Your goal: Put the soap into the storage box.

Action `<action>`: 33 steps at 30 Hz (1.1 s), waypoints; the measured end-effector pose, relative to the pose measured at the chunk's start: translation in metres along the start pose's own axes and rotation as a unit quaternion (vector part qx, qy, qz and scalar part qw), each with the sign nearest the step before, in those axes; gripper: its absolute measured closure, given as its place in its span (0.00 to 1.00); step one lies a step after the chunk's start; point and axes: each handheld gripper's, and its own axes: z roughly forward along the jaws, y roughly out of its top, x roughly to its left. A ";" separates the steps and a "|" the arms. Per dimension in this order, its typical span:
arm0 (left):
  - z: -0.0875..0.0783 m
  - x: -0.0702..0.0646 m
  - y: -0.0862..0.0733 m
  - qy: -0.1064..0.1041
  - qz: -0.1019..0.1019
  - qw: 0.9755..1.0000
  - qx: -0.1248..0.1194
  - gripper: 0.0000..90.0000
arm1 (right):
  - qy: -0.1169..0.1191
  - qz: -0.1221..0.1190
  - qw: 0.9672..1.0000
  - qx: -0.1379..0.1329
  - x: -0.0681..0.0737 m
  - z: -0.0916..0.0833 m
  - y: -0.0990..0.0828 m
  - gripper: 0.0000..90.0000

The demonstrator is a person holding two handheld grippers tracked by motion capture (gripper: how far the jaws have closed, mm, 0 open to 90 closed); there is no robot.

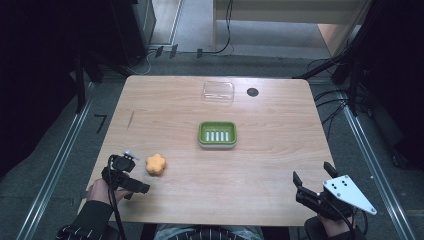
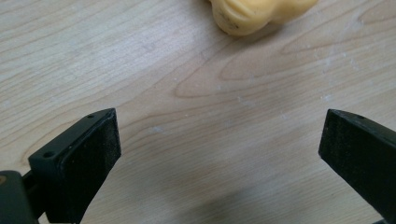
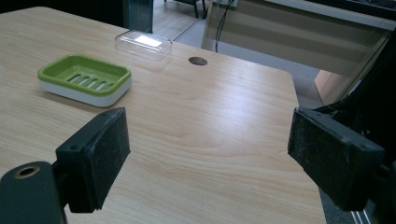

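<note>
Left gripper (image 1: 131, 172) beside the flower-shaped orange soap (image 1: 155, 164)
Both the left and the right gripper (image 1: 312, 176) gape wide, holding nothing.

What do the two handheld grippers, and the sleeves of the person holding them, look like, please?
Both are black. The right gripper carries a grey three-cornered plate with dark dots on top, and its jaws end in blocky, rough black pads. The left gripper has a small silvery part on top and a black cable trailing back. The left sleeve is dark with a pale striped cuff.
</note>
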 end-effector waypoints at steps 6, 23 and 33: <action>-0.002 -0.002 0.003 -0.009 -0.009 1.000 -0.012 0.00 | 0.003 -0.003 1.000 0.001 0.001 0.001 0.000 0.15; -0.003 -0.007 0.021 -0.006 0.000 1.000 -0.015 0.00 | 0.002 -0.004 1.000 0.002 0.001 0.001 0.001 0.15; -0.006 -0.011 0.038 -0.016 -0.001 0.999 -0.031 0.00 | 0.002 -0.004 1.000 0.002 0.001 0.002 0.001 0.15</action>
